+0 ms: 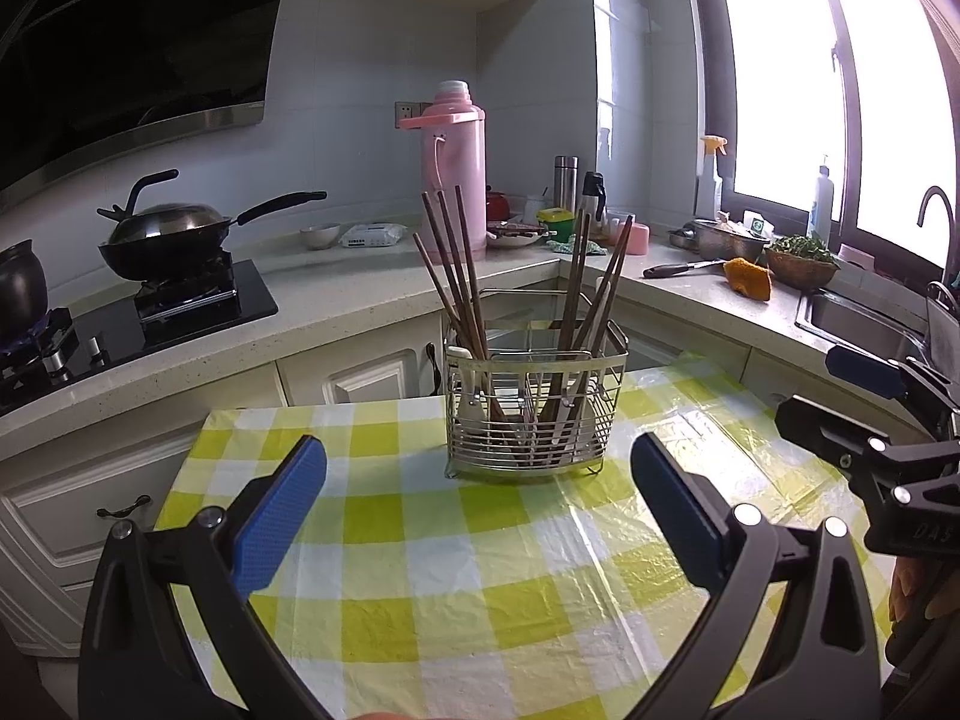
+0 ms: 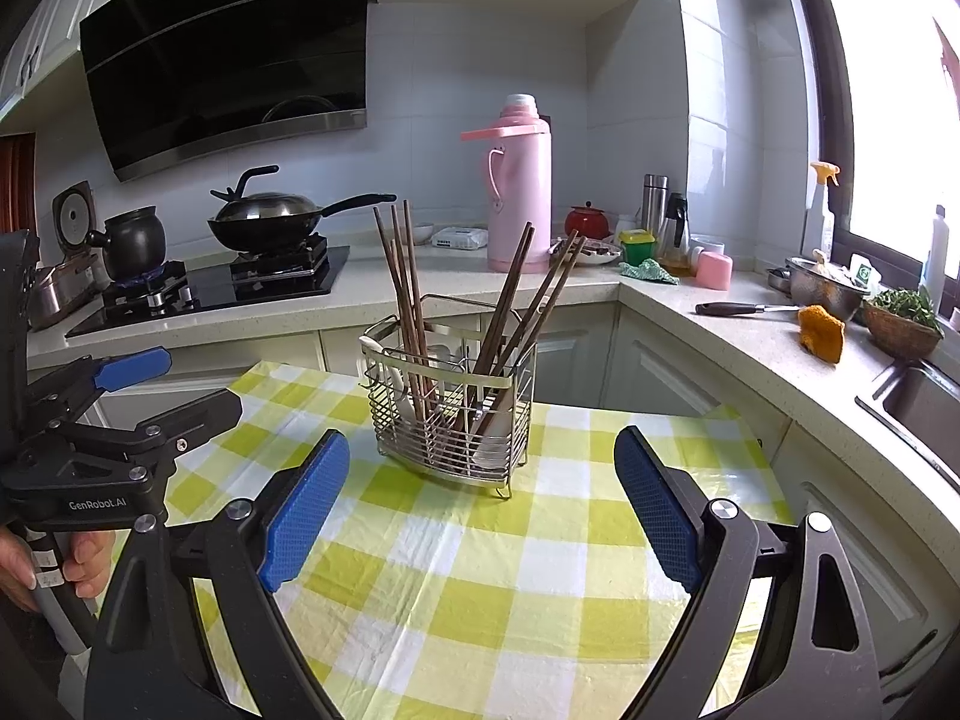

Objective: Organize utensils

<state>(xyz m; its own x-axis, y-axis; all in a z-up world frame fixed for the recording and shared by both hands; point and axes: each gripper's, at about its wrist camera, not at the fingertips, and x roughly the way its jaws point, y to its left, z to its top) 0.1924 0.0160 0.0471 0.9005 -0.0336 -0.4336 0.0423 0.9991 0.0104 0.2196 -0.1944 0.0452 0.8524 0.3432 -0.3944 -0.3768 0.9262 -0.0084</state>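
Both grippers empty, fingers spread wide, short of the rack.

Left gripper and right gripper hover over the checked bench; nothing lies between them and the wire rack, which stands ahead, well apart, holding chopsticks and white spoons. Behind the rack: pink flask, wok. Only the right view shows the kettle.

a wire utensil caddy stands upright on the checked tablecloth, holding leaning brown chopsticks and white spoons.
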